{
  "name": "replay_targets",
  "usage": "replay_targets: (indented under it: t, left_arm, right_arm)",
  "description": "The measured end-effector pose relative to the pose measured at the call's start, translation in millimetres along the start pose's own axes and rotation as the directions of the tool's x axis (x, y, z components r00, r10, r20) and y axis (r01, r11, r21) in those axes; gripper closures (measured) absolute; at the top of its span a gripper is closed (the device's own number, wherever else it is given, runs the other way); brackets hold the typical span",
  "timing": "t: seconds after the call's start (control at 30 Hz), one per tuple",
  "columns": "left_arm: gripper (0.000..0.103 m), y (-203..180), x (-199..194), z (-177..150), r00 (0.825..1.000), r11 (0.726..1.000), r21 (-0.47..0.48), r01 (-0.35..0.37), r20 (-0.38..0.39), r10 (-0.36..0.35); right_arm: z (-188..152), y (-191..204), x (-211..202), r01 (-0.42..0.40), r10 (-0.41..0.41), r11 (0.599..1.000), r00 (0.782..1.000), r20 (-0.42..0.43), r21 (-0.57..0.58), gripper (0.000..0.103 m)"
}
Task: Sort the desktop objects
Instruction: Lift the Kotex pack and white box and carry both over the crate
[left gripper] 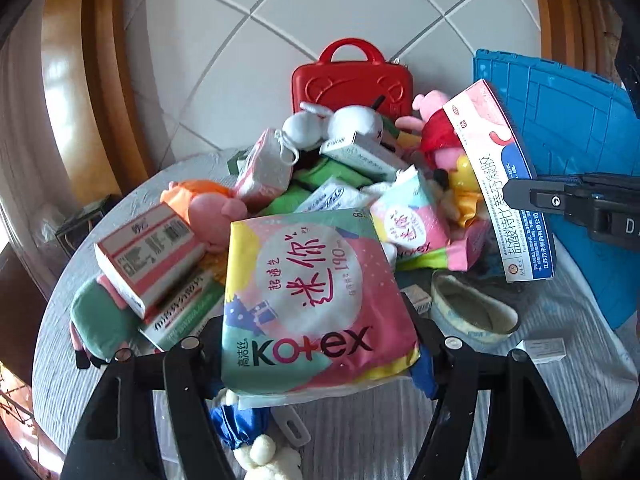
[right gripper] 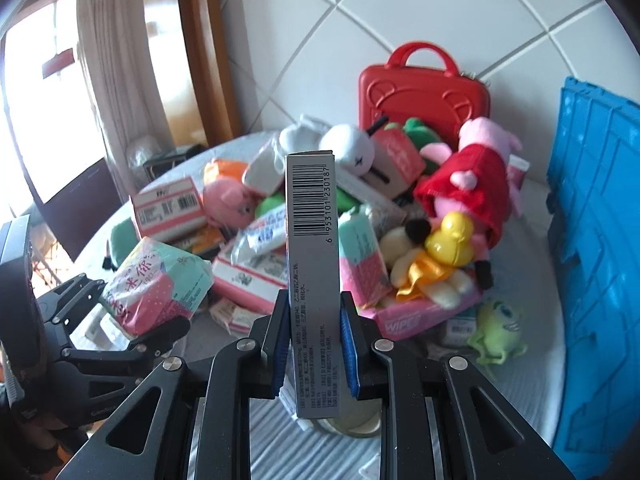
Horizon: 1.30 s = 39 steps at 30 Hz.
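Note:
My left gripper (left gripper: pixel 316 344) is shut on a pink and green Kotex pad pack (left gripper: pixel 312 296), held above the round table; it also shows in the right wrist view (right gripper: pixel 156 284). My right gripper (right gripper: pixel 314 344) is shut on a tall medicine box (right gripper: pixel 314 272) with a barcode, held upright; the same box shows in the left wrist view (left gripper: pixel 500 180). Behind lies a pile of plush toys, boxes and packs, with a pink pig plush in a red dress (right gripper: pixel 476 176) and a yellow duck (right gripper: pixel 450 240).
A red toy suitcase (right gripper: pixel 420 84) stands against the tiled wall. A blue crate (right gripper: pixel 592 248) stands at the right. A tape roll (left gripper: pixel 472 312) lies on the grey tablecloth (left gripper: pixel 360 432). A green monster plush (right gripper: pixel 496 328) lies near the crate.

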State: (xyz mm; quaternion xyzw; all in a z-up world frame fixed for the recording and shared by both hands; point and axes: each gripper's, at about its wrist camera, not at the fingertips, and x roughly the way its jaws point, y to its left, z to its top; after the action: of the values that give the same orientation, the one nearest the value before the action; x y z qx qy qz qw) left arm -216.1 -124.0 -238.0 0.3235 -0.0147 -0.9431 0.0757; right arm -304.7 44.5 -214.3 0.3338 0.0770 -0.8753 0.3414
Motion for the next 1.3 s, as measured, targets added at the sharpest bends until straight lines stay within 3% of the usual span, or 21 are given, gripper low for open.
replay_targets:
  t: [0.2, 0.33, 0.5, 0.63, 0.77, 0.87, 1.13, 1.23, 1.3]
  left_arm:
    - [0.034, -19.1, -32.6, 46.7, 0.991, 0.994, 0.093, 0.065, 0.111, -0.075]
    - [0.034, -42.2, -54.9, 78.9, 0.969, 0.978, 0.162, 0.128, 0.188, -0.158]
    - [0.034, -80.5, -89.9, 122.5, 0.908, 0.943, 0.236, 0.233, 0.295, -0.298]
    - [0.034, -123.3, -111.2, 154.8, 0.862, 0.907, 0.298, 0.298, 0.325, -0.390]
    - [0.034, -175.3, -131.2, 184.5, 0.811, 0.866, 0.362, 0.345, 0.349, -0.469]
    - [0.034, -216.6, -139.4, 208.4, 0.786, 0.848, 0.388, 0.360, 0.363, -0.500]
    - [0.034, -323.6, -139.7, 262.3, 0.784, 0.847, 0.402, 0.348, 0.370, -0.498]
    - [0.034, -349.8, -137.3, 274.1, 0.796, 0.851, 0.399, 0.343, 0.358, -0.488]
    - [0.034, -365.4, -131.4, 282.1, 0.814, 0.857, 0.397, 0.327, 0.342, -0.469]
  right_arm:
    - [23.5, -2.9, -61.0, 0.078, -0.084, 0.995, 0.990, 0.116, 0.056, 0.081]
    - [35.5, -2.4, -107.7, 0.149, -0.165, 0.984, 0.966, 0.198, 0.094, 0.081]
    - [43.5, -3.4, -170.2, 0.259, -0.289, 0.956, 0.916, 0.280, 0.139, 0.081]
    - [46.1, -16.7, -225.9, 0.343, -0.389, 0.920, 0.857, 0.337, 0.189, 0.081]
    - [46.5, -51.4, -283.7, 0.404, -0.481, 0.874, 0.797, 0.365, 0.269, 0.081]
    - [45.9, -87.6, -319.5, 0.441, -0.535, 0.842, 0.762, 0.364, 0.311, 0.081]
    - [39.4, -202.0, -372.4, 0.487, -0.606, 0.783, 0.738, 0.296, 0.387, 0.081]
    - [39.8, -242.2, -371.4, 0.493, -0.614, 0.769, 0.745, 0.259, 0.407, 0.081]
    - [42.5, -263.7, -364.8, 0.491, -0.612, 0.764, 0.755, 0.233, 0.418, 0.081]
